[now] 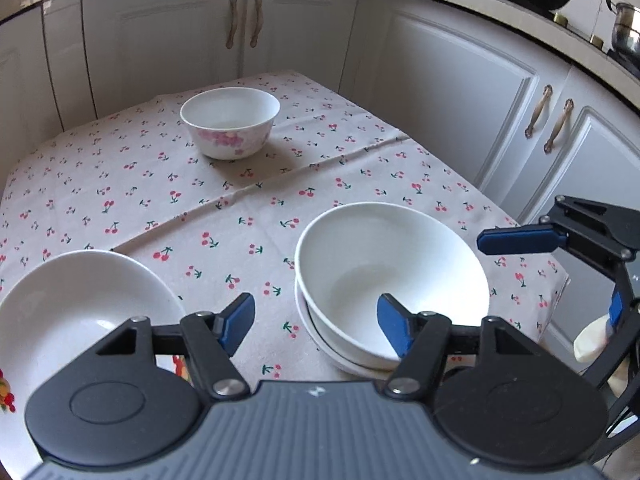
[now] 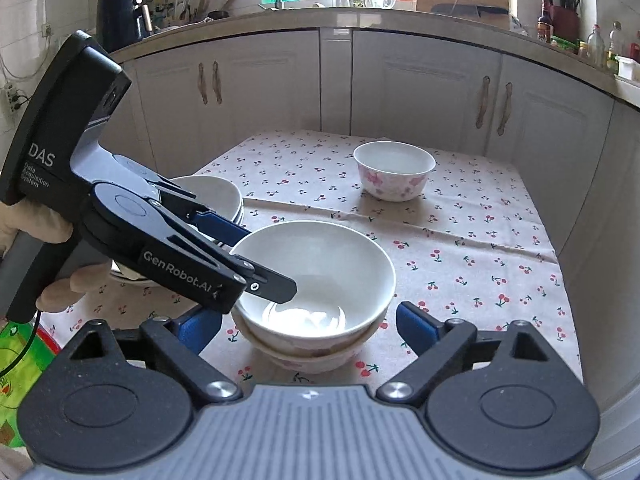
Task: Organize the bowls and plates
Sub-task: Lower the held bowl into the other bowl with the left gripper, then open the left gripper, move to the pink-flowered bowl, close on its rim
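Note:
Two bowls are stacked near the table's front, a plain white bowl (image 1: 392,276) (image 2: 320,268) nested in a pink-flowered one (image 2: 316,356). My left gripper (image 1: 316,326) (image 2: 260,260) straddles the top bowl's left rim, one finger inside and one outside. Its pads stand apart from the rim, so it is open. My right gripper (image 2: 308,328) (image 1: 568,272) is wide open with a finger on either side of the stack, gripping nothing. A single flowered bowl (image 1: 230,122) (image 2: 394,170) stands alone at the back. White deep plates (image 1: 80,308) (image 2: 216,194) are stacked at the left.
A cherry-print cloth (image 1: 180,208) (image 2: 480,248) covers the table, with bare cloth between the bowls. White cabinets (image 1: 460,92) (image 2: 420,88) close in behind and to the right. A gloved hand (image 2: 52,232) holds the left gripper. Pots (image 1: 624,32) sit on the counter.

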